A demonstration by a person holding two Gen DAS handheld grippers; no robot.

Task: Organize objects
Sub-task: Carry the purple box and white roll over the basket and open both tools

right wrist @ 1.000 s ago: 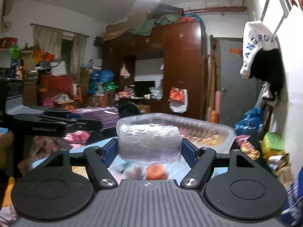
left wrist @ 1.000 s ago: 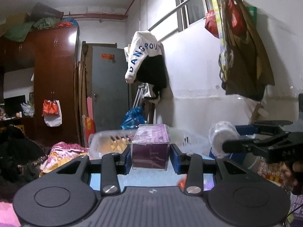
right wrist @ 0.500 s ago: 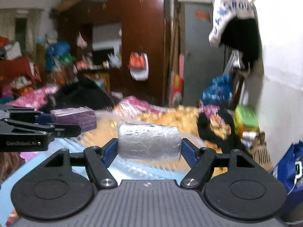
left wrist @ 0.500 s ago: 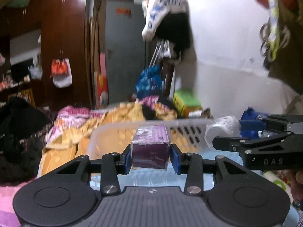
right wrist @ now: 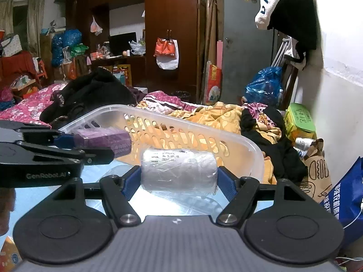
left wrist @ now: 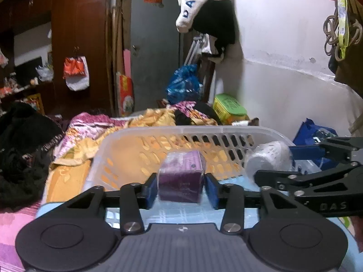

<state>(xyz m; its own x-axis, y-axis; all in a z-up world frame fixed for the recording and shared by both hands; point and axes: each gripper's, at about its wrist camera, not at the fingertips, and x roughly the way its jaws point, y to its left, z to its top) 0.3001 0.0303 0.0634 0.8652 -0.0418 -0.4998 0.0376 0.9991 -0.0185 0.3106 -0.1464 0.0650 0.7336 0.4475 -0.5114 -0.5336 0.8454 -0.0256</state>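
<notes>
Pale blue tabletop (left wrist: 181, 213) carried a translucent slotted plastic basket (left wrist: 226, 133), with rumpled orange-and-pink bedding (right wrist: 217, 113) and a dark wooden wardrobe (right wrist: 172, 22) beyond. The left claw (left wrist: 181, 187) was clamped on a purple wrapped box (left wrist: 180, 181), and the right claw (right wrist: 179, 178) on a clear-wrapped white roll (right wrist: 179, 170), both held at the basket's near side.

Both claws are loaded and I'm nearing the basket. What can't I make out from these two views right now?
- Basket floor: left wrist view, near part hidden behind the purple box in the left claw.
- Wrapped roll label: right wrist view, print too small to read.
- Surface under both claws: hidden by the right claw body, right wrist view.
- Your hands: cut off at frame edges.
</notes>
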